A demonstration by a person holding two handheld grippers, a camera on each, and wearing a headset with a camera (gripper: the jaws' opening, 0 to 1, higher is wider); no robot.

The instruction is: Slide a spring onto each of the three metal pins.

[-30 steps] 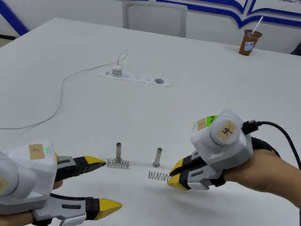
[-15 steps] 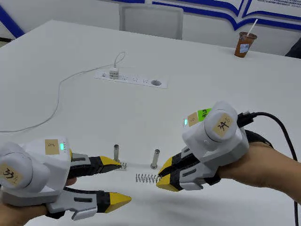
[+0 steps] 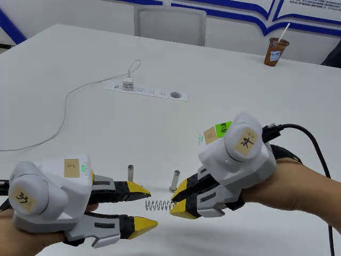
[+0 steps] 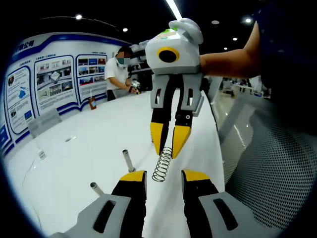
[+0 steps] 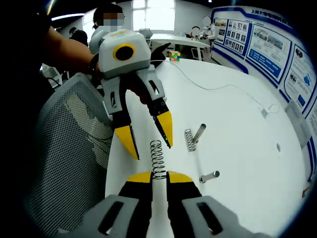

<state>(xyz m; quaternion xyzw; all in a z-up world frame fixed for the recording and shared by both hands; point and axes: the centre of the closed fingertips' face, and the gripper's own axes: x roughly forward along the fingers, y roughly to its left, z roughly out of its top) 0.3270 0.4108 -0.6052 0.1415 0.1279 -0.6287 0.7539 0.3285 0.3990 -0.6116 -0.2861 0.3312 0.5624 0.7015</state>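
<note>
My right gripper (image 3: 177, 201) is shut on one end of a small coil spring (image 3: 159, 205) and holds it out level, just above the white table (image 3: 240, 106). The spring's free end reaches in between the spread jaws of my open left gripper (image 3: 147, 208). In the right gripper view, the spring (image 5: 157, 158) rises from my right gripper (image 5: 159, 177) toward the left gripper (image 5: 147, 136). Two short metal pins (image 3: 130, 172) (image 3: 175, 180) stand upright just behind. A second spring (image 5: 189, 139) lies beside one pin (image 5: 199, 133). In the left gripper view the spring (image 4: 162, 164) hangs over my left gripper (image 4: 164, 174).
A white power strip (image 3: 141, 90) with a plugged charger and a trailing cable (image 3: 66, 112) lies mid-table. A drink cup with a straw (image 3: 275, 49) stands at the far right, and a chair (image 3: 170, 24) at the far edge. A mesh chair back (image 5: 74, 144) is close by.
My left gripper has moved right and inward, so its open jaws now flank the spring's free end. My right gripper has carried the spring left and slightly up. The loose spring is now hidden behind the left gripper.
</note>
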